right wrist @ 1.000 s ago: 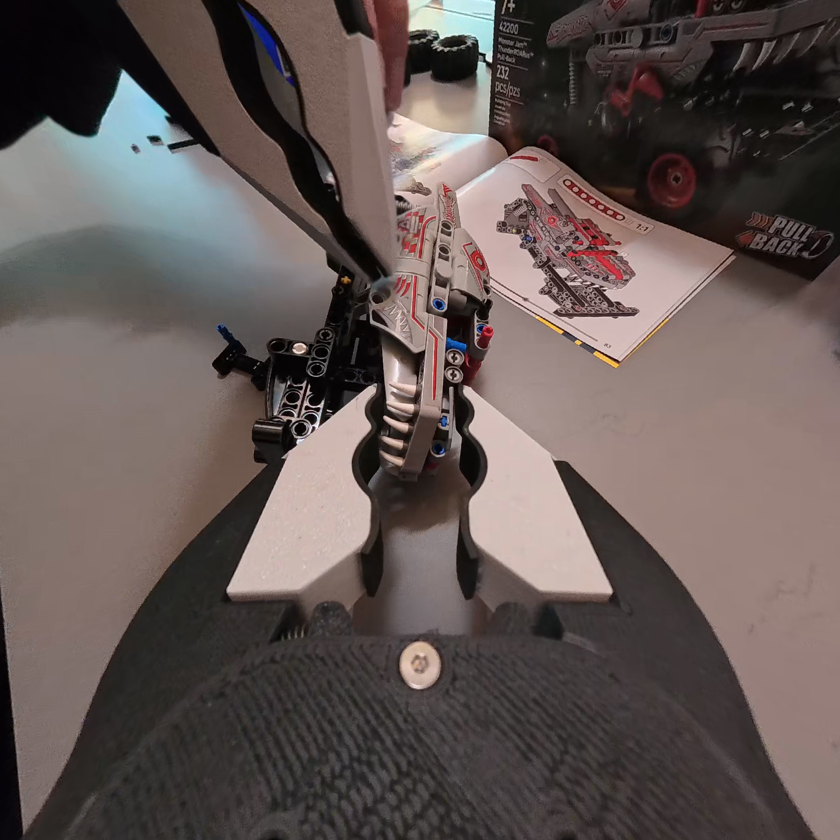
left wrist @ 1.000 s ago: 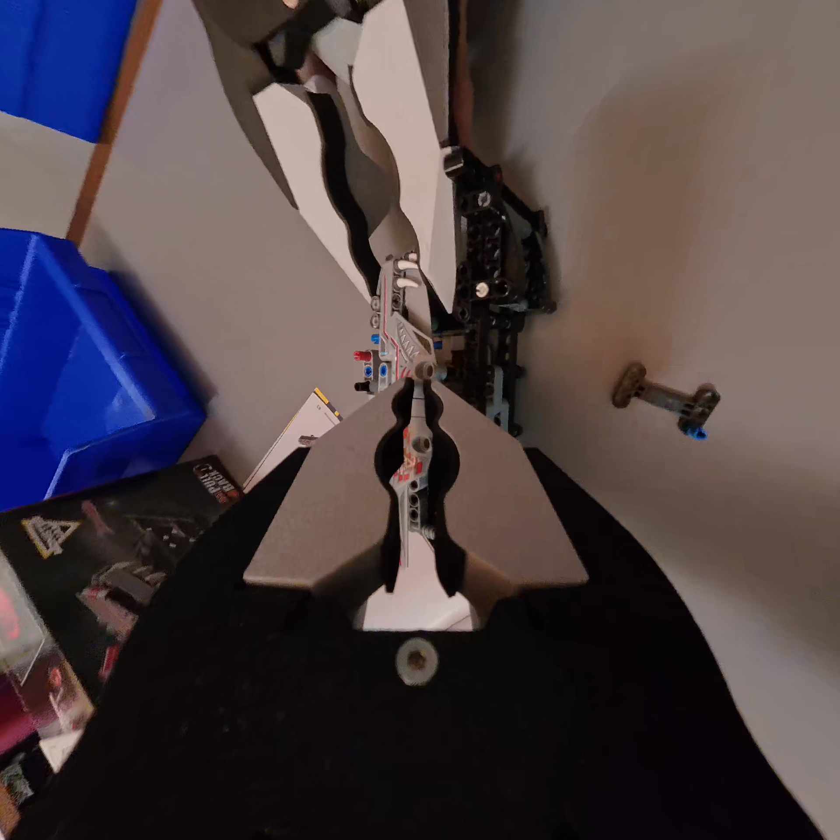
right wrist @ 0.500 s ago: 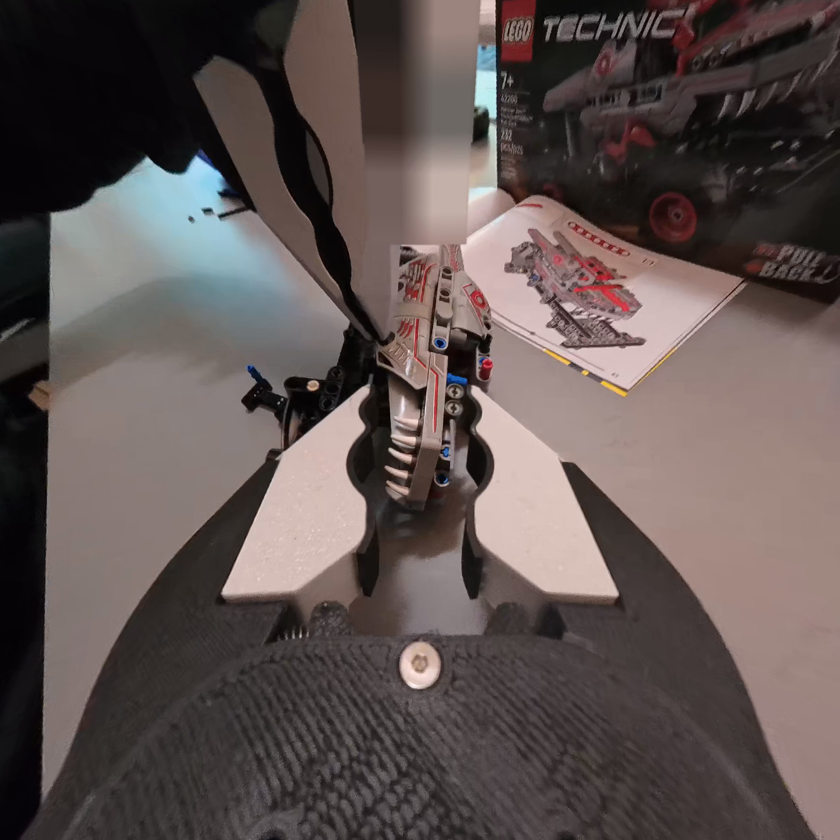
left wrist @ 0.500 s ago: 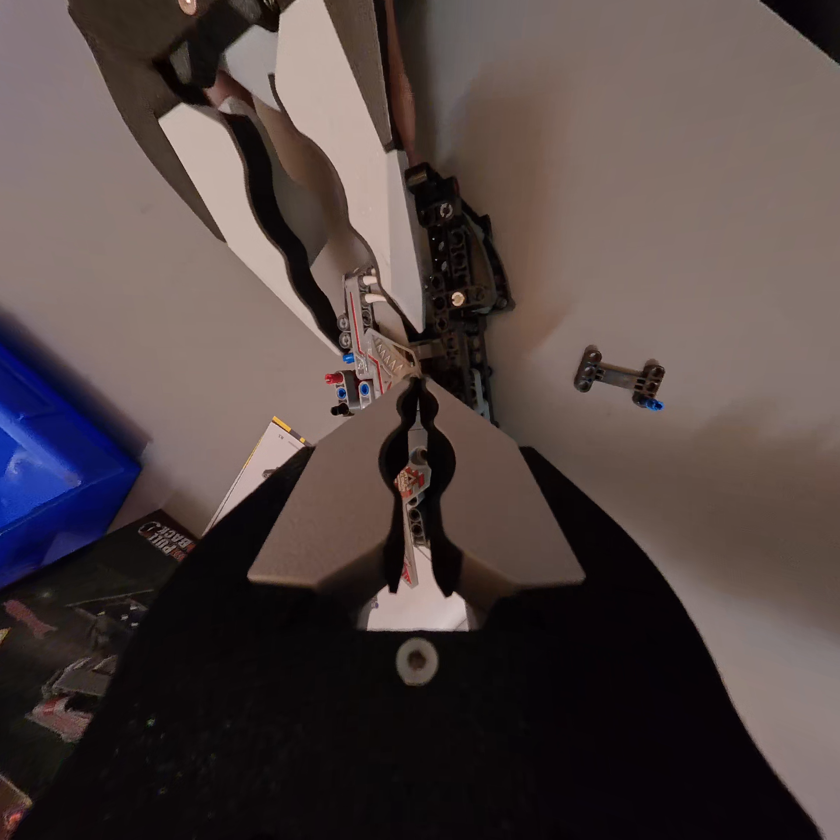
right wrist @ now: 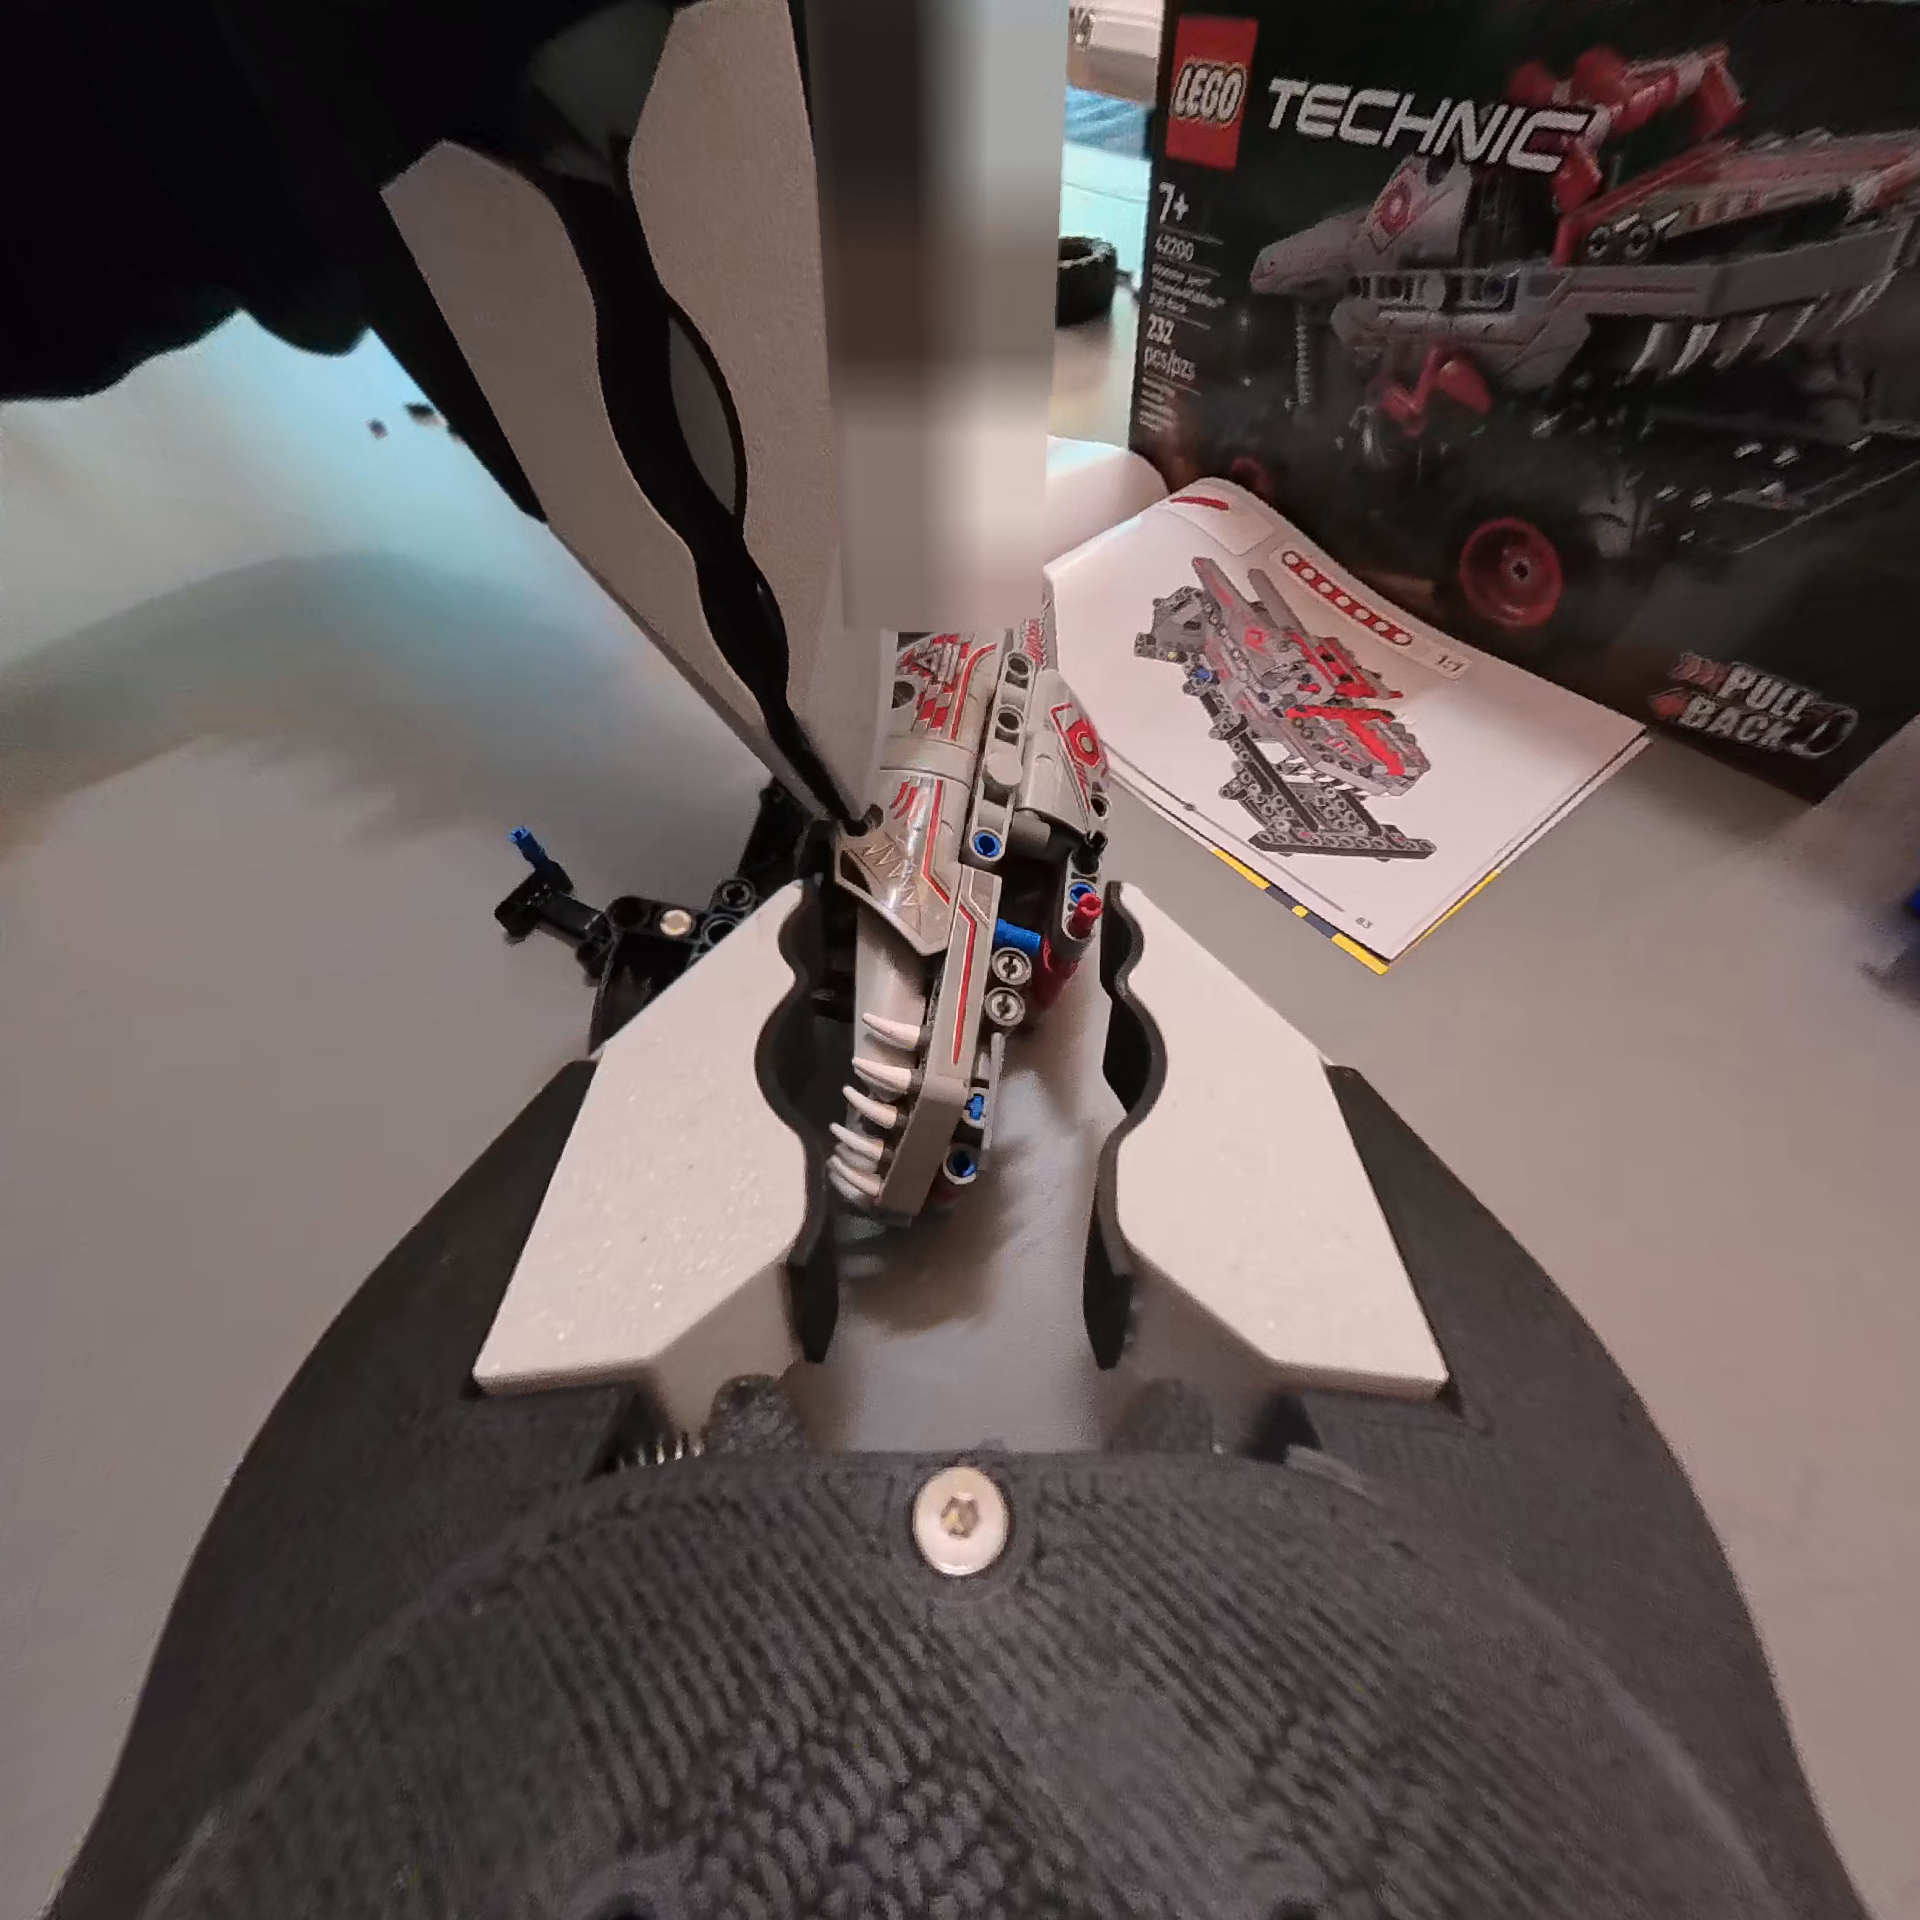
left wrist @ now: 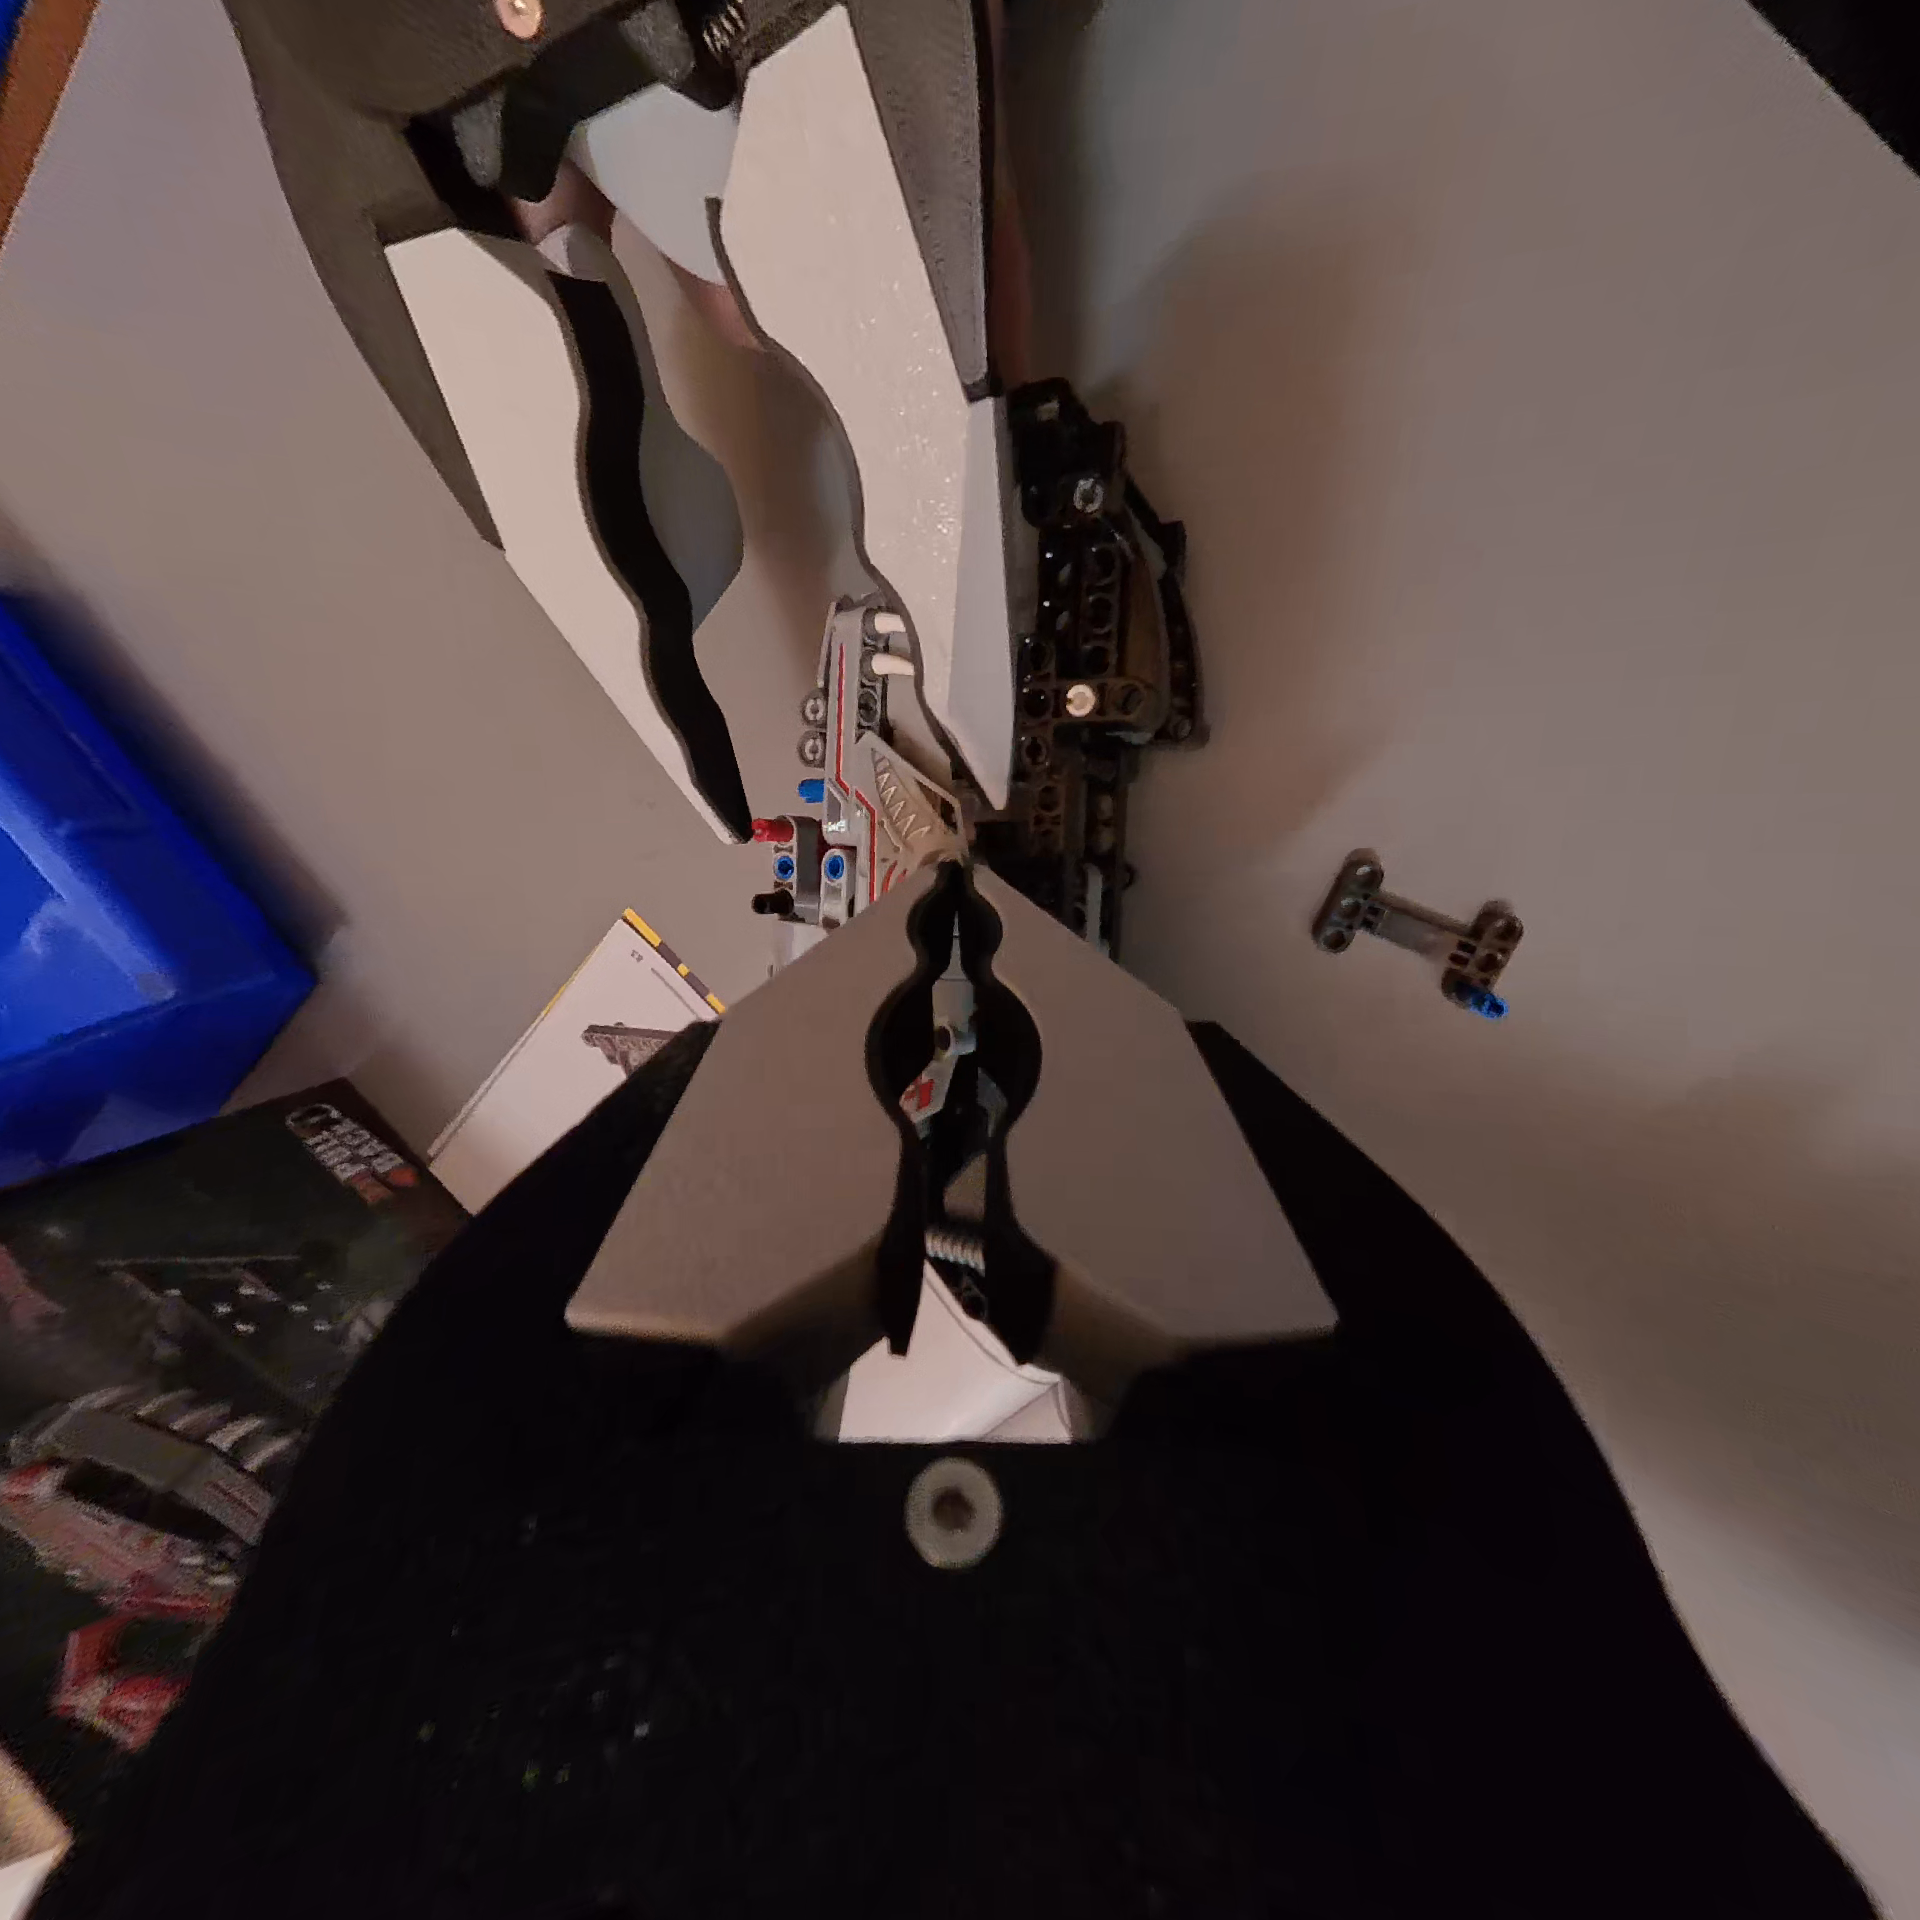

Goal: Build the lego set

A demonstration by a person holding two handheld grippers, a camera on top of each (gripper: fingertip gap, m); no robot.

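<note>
The partly built model (right wrist: 935, 935) stands on the table: a grey and red toothed body on a black frame (left wrist: 1091, 644). My right gripper (right wrist: 956, 894) straddles the body, its fingertips against the frame on one side and a red pin on the other. In the left wrist view the right gripper (left wrist: 862, 816) comes in from the top. My left gripper (left wrist: 951, 878) is shut on a thin grey and red panel piece (left wrist: 940, 1044), with its tips touching the model's upper side. It also shows in the right wrist view (right wrist: 852, 821), coming down onto the body.
A loose grey beam with a blue pin (left wrist: 1413, 930) lies on the table to the right. An open instruction booklet (right wrist: 1299, 727) and the set's box (right wrist: 1558, 312) lie behind the model. A blue bin (left wrist: 104, 883) stands at the left. A black tyre (right wrist: 1086, 275) lies far back. My two grippers' fingertips are within a few centimetres of each other.
My right gripper slid farther forward along the model and its jaws widened. My left gripper moved up along the panel until its tips reached the model; less panel sticks out in front.
</note>
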